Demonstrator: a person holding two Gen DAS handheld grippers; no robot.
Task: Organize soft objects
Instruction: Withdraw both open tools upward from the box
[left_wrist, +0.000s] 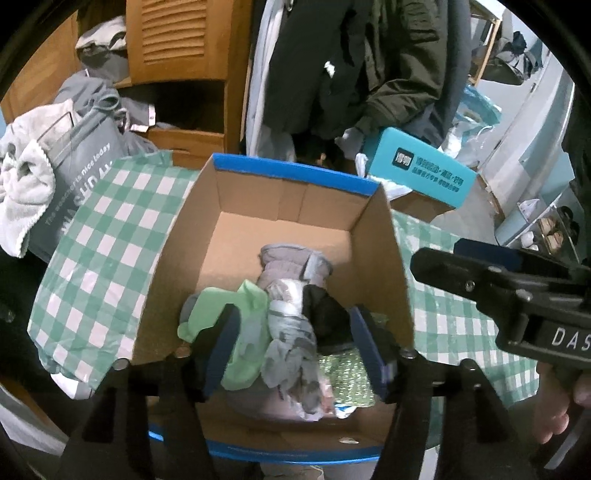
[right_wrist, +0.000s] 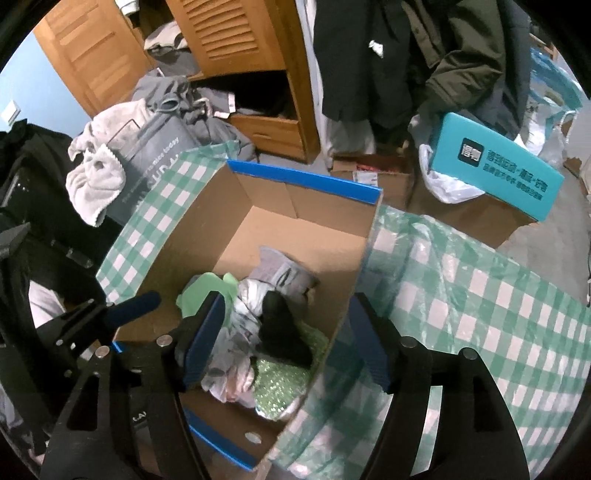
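Note:
An open cardboard box (left_wrist: 373, 236) with a blue rim sits on a green checked cloth (left_wrist: 110, 221). Inside lies a pile of soft items: a light green sock (left_wrist: 243, 332), a grey patterned sock (left_wrist: 288, 332), a lilac rolled piece (left_wrist: 291, 262), a black piece (left_wrist: 325, 310) and a green sparkly piece (left_wrist: 347, 369). My left gripper (left_wrist: 295, 347) is open above the pile, its fingers either side of it. My right gripper (right_wrist: 291, 339) is open, straddling the box's right wall (right_wrist: 354, 266); the pile (right_wrist: 266, 295) lies between its fingers. The right gripper also shows in the left wrist view (left_wrist: 498, 280).
A grey bag (left_wrist: 81, 158) and a white towel (left_wrist: 22, 184) lie at the left. A wooden cabinet (left_wrist: 177, 55) and hanging dark coats (left_wrist: 351, 66) stand behind. A teal box (left_wrist: 421, 173) rests on cardboard boxes at the right.

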